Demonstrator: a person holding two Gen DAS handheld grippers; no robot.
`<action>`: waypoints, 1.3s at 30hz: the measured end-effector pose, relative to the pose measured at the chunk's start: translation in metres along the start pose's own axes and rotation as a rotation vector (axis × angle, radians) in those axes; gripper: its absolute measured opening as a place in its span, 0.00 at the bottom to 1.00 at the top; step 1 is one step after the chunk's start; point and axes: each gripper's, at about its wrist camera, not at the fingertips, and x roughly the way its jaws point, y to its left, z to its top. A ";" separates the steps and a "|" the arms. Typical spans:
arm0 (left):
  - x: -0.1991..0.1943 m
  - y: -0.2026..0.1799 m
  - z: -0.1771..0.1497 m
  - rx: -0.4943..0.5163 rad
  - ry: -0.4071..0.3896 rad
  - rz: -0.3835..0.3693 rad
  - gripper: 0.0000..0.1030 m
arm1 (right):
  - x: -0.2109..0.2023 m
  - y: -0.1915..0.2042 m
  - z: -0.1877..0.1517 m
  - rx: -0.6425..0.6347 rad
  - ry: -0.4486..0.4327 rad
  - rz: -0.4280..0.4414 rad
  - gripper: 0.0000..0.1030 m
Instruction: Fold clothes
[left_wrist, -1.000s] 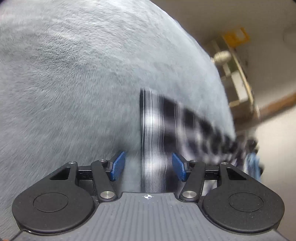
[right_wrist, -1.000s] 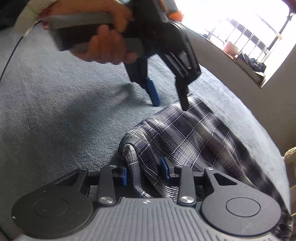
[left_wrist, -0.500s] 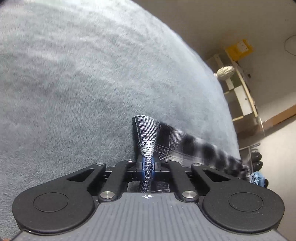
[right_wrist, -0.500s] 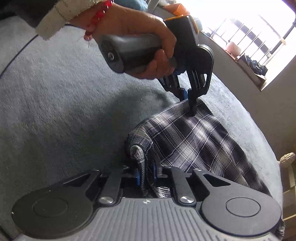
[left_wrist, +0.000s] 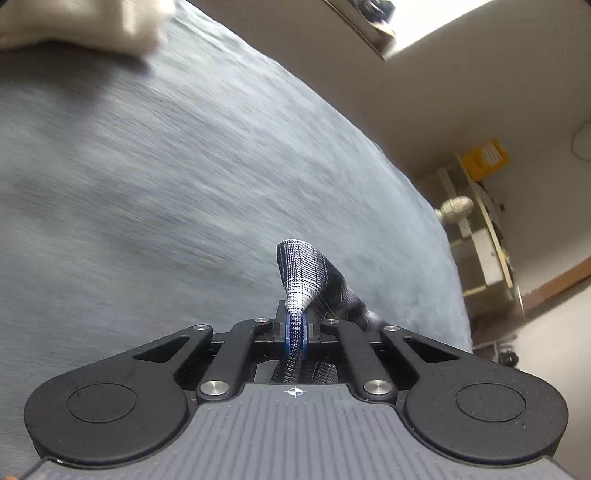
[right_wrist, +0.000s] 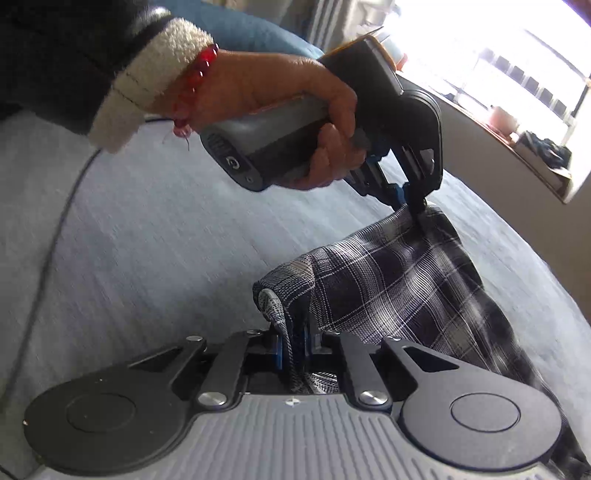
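Between the left gripper's (left_wrist: 295, 334) closed fingers, a bunched corner of plaid cloth (left_wrist: 306, 280) stuck up, lifted off the blanket (left_wrist: 166, 184).

Right view: right gripper (right_wrist: 293, 350) was clamped on another corner; cloth sagged between it and the left gripper (right_wrist: 410, 201) ahead. Risk, judged: thin pinch could slip if the corners pull apart, dropping the edge.
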 end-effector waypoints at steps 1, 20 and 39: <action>-0.014 0.011 0.005 -0.008 -0.021 0.023 0.03 | 0.004 0.004 0.009 0.003 -0.020 0.033 0.10; -0.147 0.130 0.012 -0.115 -0.194 0.332 0.18 | 0.060 0.022 0.091 0.328 -0.146 0.445 0.53; -0.071 0.016 -0.075 0.602 0.160 0.335 0.29 | -0.028 -0.239 -0.151 1.242 -0.211 -0.071 0.71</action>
